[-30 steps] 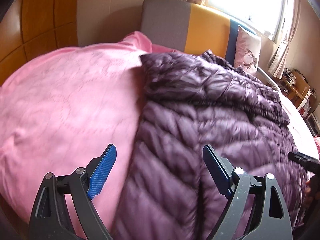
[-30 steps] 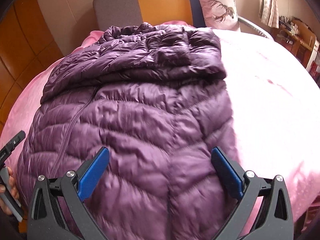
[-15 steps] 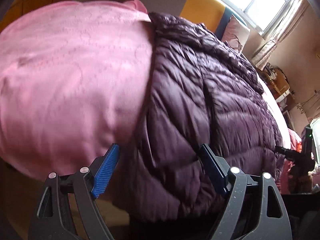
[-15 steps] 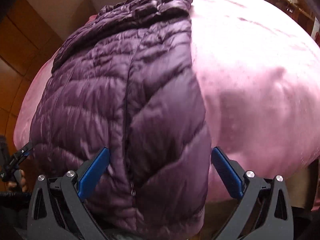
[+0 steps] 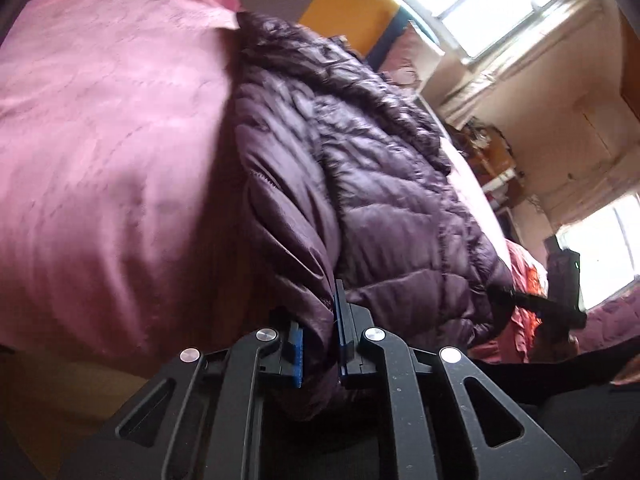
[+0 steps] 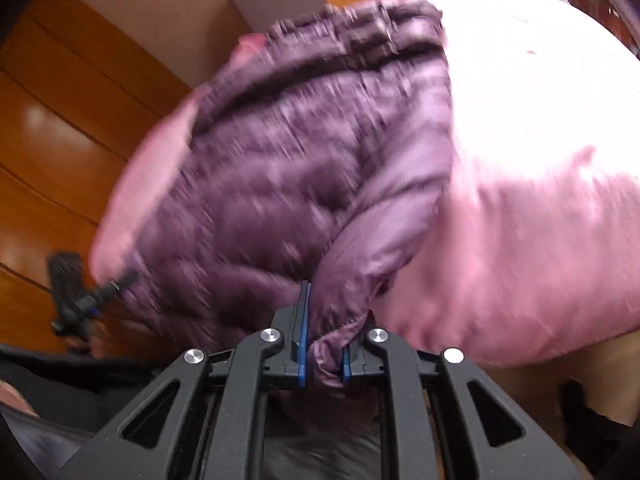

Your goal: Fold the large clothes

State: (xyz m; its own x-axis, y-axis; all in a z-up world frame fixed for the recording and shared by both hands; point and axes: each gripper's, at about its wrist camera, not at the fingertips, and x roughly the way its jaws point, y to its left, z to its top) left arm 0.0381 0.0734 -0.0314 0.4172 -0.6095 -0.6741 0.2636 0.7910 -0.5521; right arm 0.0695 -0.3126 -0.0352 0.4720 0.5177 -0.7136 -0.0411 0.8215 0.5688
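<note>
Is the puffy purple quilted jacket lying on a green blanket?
No, the puffy purple quilted jacket lies on a pink satin bedcover.

Bright windows (image 5: 502, 4), wooden wall panels (image 6: 60, 128)

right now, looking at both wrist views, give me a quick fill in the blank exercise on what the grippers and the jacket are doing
1. The left gripper is shut on the hem of the purple ____ jacket.
2. The jacket lies on a ____ bedspread.
3. The right gripper pinches a bunched fold of the jacket between its ____ pads.
4. Both grippers' jaws have just been ____ on the fabric.

Missing words: puffer (quilted); pink; blue; closing
</note>
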